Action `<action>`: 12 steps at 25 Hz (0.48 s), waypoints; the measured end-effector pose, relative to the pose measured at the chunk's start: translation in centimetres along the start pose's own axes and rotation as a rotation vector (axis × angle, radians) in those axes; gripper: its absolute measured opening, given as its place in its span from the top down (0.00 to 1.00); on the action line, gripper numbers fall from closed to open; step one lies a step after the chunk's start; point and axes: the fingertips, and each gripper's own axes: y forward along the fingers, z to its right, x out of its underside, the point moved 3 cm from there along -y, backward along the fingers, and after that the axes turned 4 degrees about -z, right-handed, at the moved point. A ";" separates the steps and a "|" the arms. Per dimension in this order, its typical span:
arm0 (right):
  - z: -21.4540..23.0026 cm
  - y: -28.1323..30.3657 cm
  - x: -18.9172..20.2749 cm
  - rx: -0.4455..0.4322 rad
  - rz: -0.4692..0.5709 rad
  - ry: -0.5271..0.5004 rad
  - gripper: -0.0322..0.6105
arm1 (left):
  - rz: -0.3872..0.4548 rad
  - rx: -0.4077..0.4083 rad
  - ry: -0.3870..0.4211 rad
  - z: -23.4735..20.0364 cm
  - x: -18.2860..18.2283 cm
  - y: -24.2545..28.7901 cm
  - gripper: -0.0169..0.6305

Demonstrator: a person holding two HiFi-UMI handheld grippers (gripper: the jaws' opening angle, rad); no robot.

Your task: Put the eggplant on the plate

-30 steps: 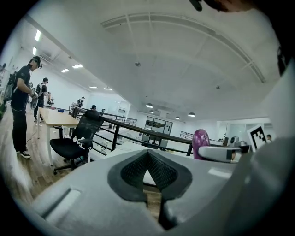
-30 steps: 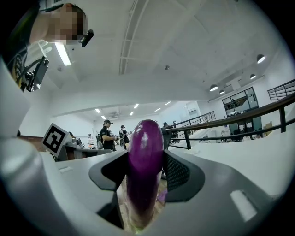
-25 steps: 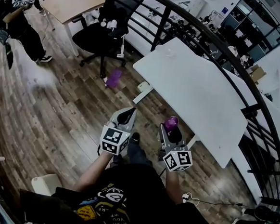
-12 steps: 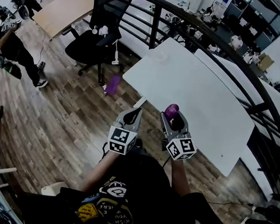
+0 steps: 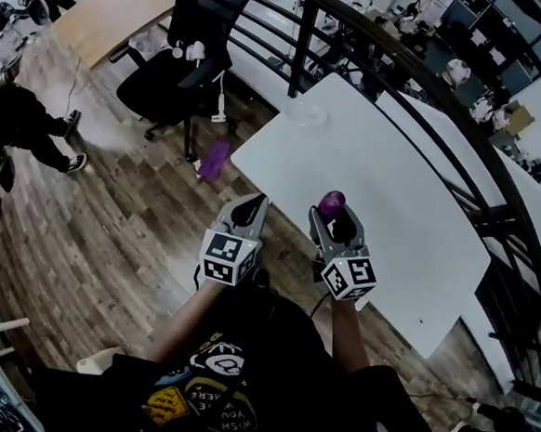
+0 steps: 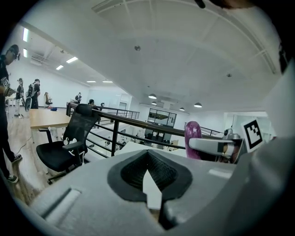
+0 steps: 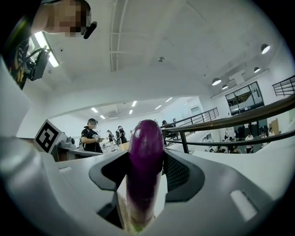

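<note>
My right gripper is shut on a purple eggplant, which stands upright between its jaws over the near edge of the white table. In the right gripper view the eggplant fills the gap between the pads of that gripper. A clear plate sits at the table's far left corner, well ahead of both grippers. My left gripper is beside the right one, over the floor, jaws together and empty. From the left gripper view, the eggplant shows at the right.
A black office chair stands on the wood floor left of the table, with a purple object lying on the floor near it. A black railing runs behind the table. People stand at the far left by a wooden desk.
Both grippers have moved forward together towards the white table. The eggplant, still held in the right one, has come from over the floor to over the table's near edge.
</note>
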 end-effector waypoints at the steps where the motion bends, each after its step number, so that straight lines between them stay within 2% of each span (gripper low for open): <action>1: 0.4 1.3 -0.4 -0.002 -0.005 -0.007 0.58 | 0.007 -0.002 -0.004 -0.9 -0.5 0.9 0.97; 5: 2.0 6.9 -0.8 -0.007 -0.058 -0.055 0.58 | -0.011 0.005 -0.003 -4.7 -1.5 4.6 0.97; 9: 4.3 12.0 -0.5 0.003 -0.157 -0.136 0.58 | -0.037 0.062 -0.080 -8.3 -2.1 8.6 0.97; 12: 6.3 16.3 0.6 0.003 -0.244 -0.230 0.58 | -0.041 0.058 -0.069 -11.3 -3.2 11.2 0.97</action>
